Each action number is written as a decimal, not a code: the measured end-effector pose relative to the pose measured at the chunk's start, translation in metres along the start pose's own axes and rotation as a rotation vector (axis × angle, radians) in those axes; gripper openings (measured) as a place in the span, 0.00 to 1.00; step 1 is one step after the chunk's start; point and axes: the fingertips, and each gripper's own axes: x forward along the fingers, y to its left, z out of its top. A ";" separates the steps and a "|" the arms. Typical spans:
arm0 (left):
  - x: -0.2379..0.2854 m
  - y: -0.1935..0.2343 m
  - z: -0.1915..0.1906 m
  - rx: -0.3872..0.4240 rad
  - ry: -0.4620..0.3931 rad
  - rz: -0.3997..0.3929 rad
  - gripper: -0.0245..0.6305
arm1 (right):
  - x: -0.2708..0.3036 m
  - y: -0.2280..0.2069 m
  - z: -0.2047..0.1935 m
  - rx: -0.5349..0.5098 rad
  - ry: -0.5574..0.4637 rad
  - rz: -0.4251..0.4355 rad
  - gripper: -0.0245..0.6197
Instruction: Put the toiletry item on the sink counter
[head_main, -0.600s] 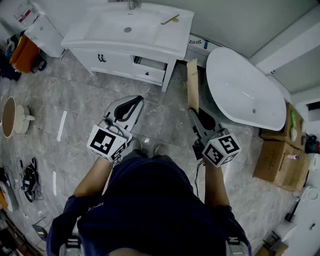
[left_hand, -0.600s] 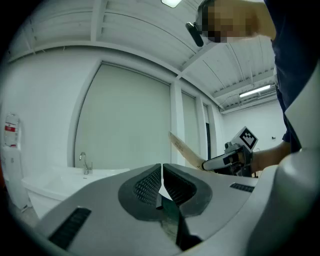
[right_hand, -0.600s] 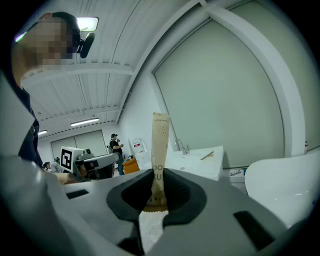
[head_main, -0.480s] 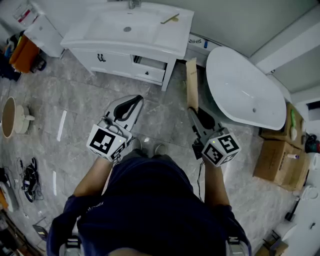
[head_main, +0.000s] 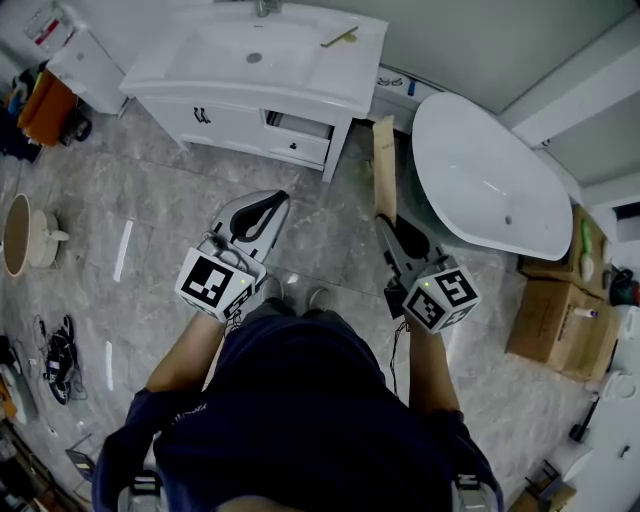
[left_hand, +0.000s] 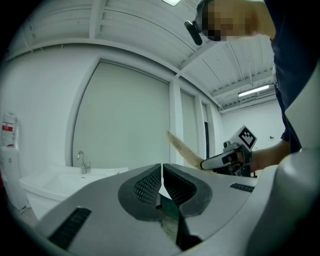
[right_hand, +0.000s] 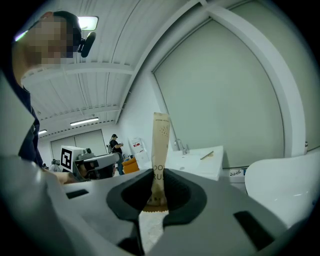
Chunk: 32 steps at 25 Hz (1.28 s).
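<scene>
Kraft-paper toiletry packet (right_hand: 161, 145) stands clamped by its lower end in the right gripper (right_hand: 159, 176), well short of the sink counter (head_main: 345, 80); the left gripper (left_hand: 161, 172) is closed and empty. Carrying step, seemingly: next, walk forward and lower it onto the counter's bare front-right corner

A person holds the left forearm (head_main: 188, 355) and right forearm (head_main: 432, 365) out in front, bare below dark sleeves, a gripper in each hand, both pointing ahead and slightly down. The left gripper (head_main: 268, 203) has its jaws pressed together, empty. The right gripper (head_main: 388, 228) has its jaws clamped on the near end of a flat tan packet (right_hand: 160, 145) that sticks out past the tips.
</scene>
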 end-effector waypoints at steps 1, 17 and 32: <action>0.000 0.000 0.000 -0.001 0.002 0.000 0.10 | 0.000 0.000 0.000 0.001 0.002 0.001 0.13; 0.016 -0.013 -0.012 -0.016 0.023 0.039 0.10 | -0.004 -0.023 -0.010 0.012 0.032 0.032 0.13; 0.033 -0.028 -0.018 -0.019 0.031 0.083 0.10 | -0.015 -0.051 -0.013 0.003 0.048 0.062 0.13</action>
